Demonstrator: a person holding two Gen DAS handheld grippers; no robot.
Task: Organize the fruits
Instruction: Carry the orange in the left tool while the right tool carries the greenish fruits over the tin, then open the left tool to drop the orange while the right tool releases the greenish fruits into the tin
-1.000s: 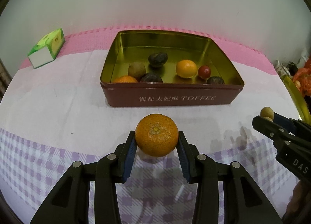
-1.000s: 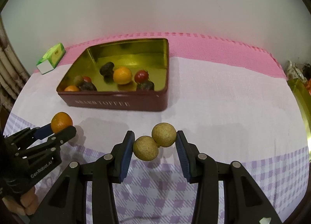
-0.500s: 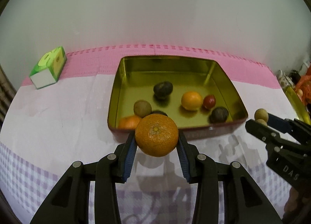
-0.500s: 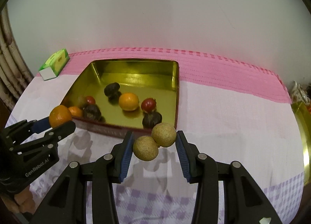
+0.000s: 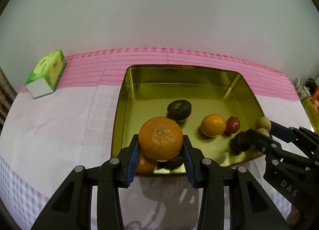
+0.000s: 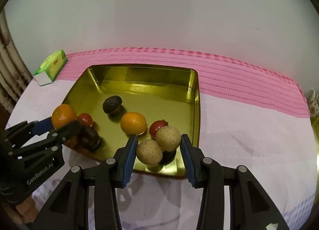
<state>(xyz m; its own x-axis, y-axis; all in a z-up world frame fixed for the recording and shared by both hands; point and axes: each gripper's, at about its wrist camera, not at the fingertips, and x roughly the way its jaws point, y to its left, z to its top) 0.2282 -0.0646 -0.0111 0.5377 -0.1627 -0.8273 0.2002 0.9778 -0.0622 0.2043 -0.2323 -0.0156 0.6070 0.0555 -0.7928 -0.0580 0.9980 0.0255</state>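
1. Left gripper (image 5: 160, 158): jaws clamped on the mandarin (image 5: 160, 138), blue pads pressing both flanks. Fruit sits high between the tips, clear of the tin floor.
2. Right gripper (image 6: 159, 155): jaws clenched on two tan round fruits (image 6: 158, 145) stacked side by side; each pad touches one fruit only, and the pair hold each other.
3. Gold tin (image 5: 127, 90) sits on the surface (image 5: 65, 122), directly under both loads. Both grippers hang over its near edge, left one at the near-left part, right one at the near-right corner.
4. Already in the tin: dark fruit (image 5: 179, 109), smaller orange (image 5: 213, 125), red fruit (image 5: 232, 124), more dark ones near the front wall, another orange partly hidden under my left load.
5. Step in hand, as I judge it: placing. Do it well = push a bit further over the bare floor in the tin's back half, drop low, then release. Releasing here lands fruit on fruit.
6. Right pair is the risk: a two-ball pinch is unstable, any twist may pop one out. Lower first, open slowly.
7. Pose: both grippers pitched steeply down and forward, side by side, near each other but apart. Part of a hand shows at the bottom-left of the right view.
8. Green box (image 5: 46, 73) at far left, well apart, irrelevant.
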